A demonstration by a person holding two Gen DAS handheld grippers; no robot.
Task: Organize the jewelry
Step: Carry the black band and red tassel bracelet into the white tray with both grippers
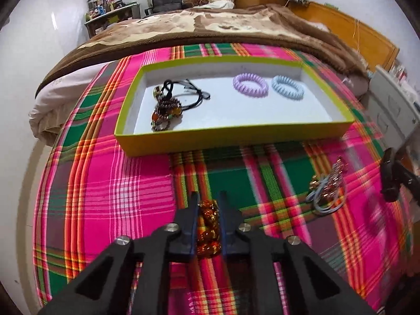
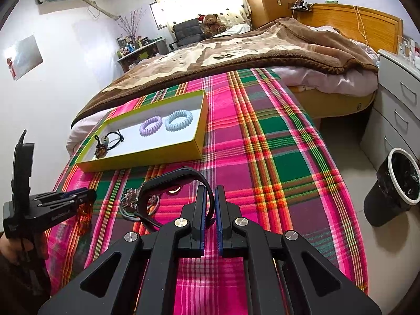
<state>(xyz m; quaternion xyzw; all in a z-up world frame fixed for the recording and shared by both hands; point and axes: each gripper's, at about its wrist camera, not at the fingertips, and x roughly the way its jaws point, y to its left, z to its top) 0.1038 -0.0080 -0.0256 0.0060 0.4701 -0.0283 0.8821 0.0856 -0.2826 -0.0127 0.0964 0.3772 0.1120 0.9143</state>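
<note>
The left gripper [image 1: 208,210] is pinching an amber bead bracelet [image 1: 208,229], its jaws nearly together on it. The beads are bunching between the pads, so a strand could be slipping free on the way to the green-rimmed box [image 1: 236,136] lying ahead of the jaws. The right gripper [image 2: 209,202] is clamping a black band [image 2: 168,181], jaws almost touching; the thin strap arcing left of them may be snagging the loose jewelry pile [image 2: 132,200] beneath.
</note>
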